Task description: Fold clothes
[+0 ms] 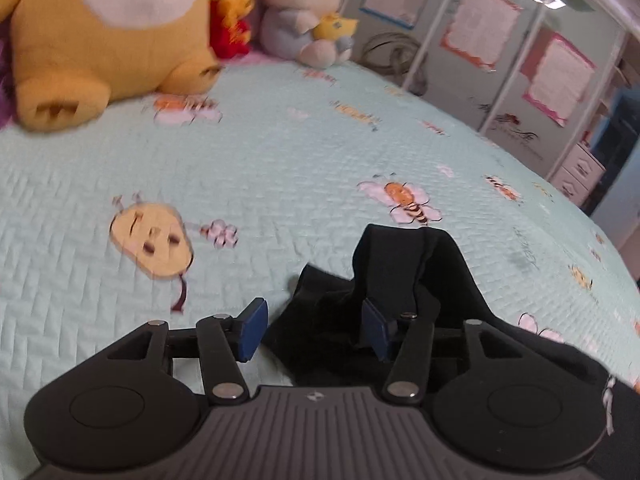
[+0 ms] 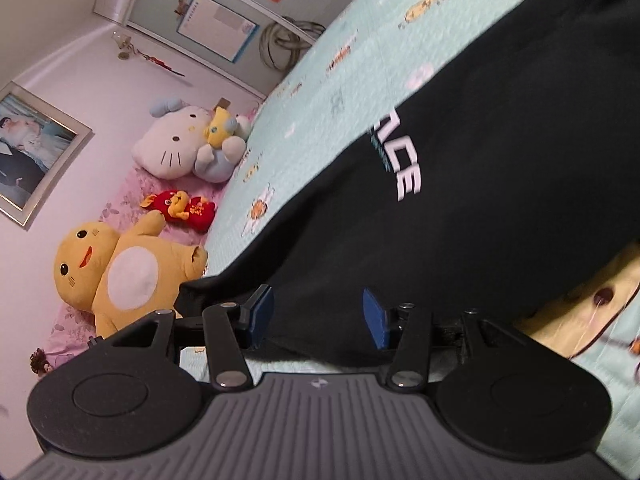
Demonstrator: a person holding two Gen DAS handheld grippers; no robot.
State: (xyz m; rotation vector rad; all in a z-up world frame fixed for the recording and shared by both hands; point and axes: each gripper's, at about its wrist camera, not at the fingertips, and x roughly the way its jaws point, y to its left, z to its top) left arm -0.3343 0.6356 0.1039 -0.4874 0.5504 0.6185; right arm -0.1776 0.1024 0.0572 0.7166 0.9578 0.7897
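Both the left gripper [image 1: 314,330] and right gripper [image 2: 318,318] are held apart over a crumpled black printed garment [image 2: 460,200], judged barely folded.

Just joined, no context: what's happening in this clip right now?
A person with a handheld gripper in each hand is working on a black garment with white lettering spread on a pale green quilted bedspread with bee prints. The left gripper and the right gripper are both open, with black cloth lying between the fingers. No neat fold shows yet. Plush toys sit at the head of the bed.
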